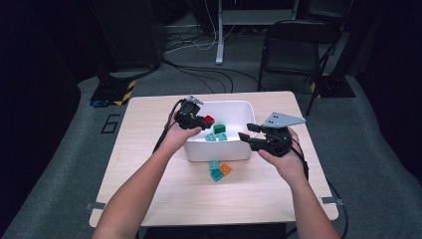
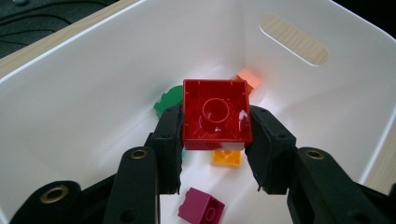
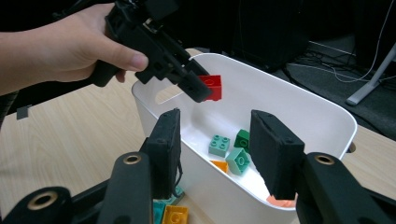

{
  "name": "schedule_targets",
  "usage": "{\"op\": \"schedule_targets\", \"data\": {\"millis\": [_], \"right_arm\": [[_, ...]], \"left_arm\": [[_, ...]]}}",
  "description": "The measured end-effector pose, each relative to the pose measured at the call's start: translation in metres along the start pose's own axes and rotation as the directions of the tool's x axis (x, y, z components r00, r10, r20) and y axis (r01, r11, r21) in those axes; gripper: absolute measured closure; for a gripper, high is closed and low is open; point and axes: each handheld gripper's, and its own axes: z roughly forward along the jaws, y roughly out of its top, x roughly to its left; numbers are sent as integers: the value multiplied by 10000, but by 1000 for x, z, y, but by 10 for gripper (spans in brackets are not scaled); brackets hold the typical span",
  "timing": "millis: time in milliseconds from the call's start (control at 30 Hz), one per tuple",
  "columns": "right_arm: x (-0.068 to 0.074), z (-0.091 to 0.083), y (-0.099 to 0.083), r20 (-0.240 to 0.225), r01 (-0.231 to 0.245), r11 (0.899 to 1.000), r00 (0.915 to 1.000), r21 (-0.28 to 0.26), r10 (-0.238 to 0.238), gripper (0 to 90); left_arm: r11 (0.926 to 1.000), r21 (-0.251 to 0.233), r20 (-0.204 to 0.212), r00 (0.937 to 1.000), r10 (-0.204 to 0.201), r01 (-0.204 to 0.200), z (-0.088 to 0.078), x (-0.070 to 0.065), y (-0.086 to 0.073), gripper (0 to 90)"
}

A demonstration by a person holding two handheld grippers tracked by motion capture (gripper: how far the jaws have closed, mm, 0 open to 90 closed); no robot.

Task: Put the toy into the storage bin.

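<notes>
A red brick point(image 2: 215, 114) is clamped between the jaws of my left gripper point(image 2: 215, 140), hollow side toward its camera, held over the white bin point(image 1: 219, 149). From above, that gripper point(image 1: 198, 121) hovers at the bin's left rim with the red brick point(image 1: 208, 119) at its tip. In the right gripper view the same red brick point(image 3: 212, 87) hangs above the bin's opening. My right gripper point(image 1: 247, 136) stands open at the bin's right rim, nothing between its jaws. Inside the bin lie green point(image 1: 219, 129), teal point(image 3: 219, 145), orange point(image 2: 227, 157) and magenta point(image 2: 201, 206) bricks.
In front of the bin on the wooden table point(image 1: 149, 179) lie two teal bricks point(image 1: 215, 171) and an orange brick point(image 1: 225, 169). A salmon brick point(image 2: 249, 79) rests at the bin's far end. A folding chair point(image 1: 293, 47) stands beyond the table.
</notes>
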Motion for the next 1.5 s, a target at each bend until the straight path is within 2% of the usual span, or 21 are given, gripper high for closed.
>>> {"op": "schedule_targets", "data": {"millis": [133, 333, 433, 567, 700, 933, 1000, 1133, 1333, 1500], "right_arm": [[1, 0, 0, 3, -37, 10000, 10000, 11, 37, 529], [-1, -1, 0, 52, -192, 9998, 9998, -83, 192, 527], [-1, -2, 0, 68, -248, 9997, 9997, -85, 249, 527], [-1, -2, 1, 50, -221, 9996, 9997, -152, 222, 526], [-3, -3, 1, 75, -243, 9992, 9997, -302, 246, 518], [-4, -7, 2, 18, -452, 9973, 9990, -573, 454, 508], [-4, -8, 2, -63, -458, 9972, 9989, -589, 456, 505], [-2, -6, 2, -76, -447, 9981, 9990, -428, 444, 505], [-2, -5, 2, -30, -343, 9988, 9994, -349, 342, 505], [-3, -5, 1, 20, -474, 9984, 9989, -322, 475, 506]], "left_arm": [[9999, -68, -30, 9999, -138, 138, 3, 3, 6, 583], [10000, 50, -71, 10000, -64, 64, 8, 4, 14, 583], [9999, 67, 2, 9999, -149, 149, 12, 7, 19, 583], [10000, 32, 17, 10000, 66, -66, 18, 8, 25, 583], [9999, 35, -7, 10000, 95, -95, 25, 7, 30, 583], [9991, 372, -103, 9997, 218, -214, 38, 9, 34, 583], [9984, 436, -80, 9993, 366, -362, 39, 7, 36, 583], [9977, 535, -158, 9990, 423, -414, 40, 7, 37, 582], [9970, 726, -240, 9993, 284, -266, 39, 6, 37, 569], [9979, 493, -294, 9986, 432, -418, 27, 4, 36, 536]]}}
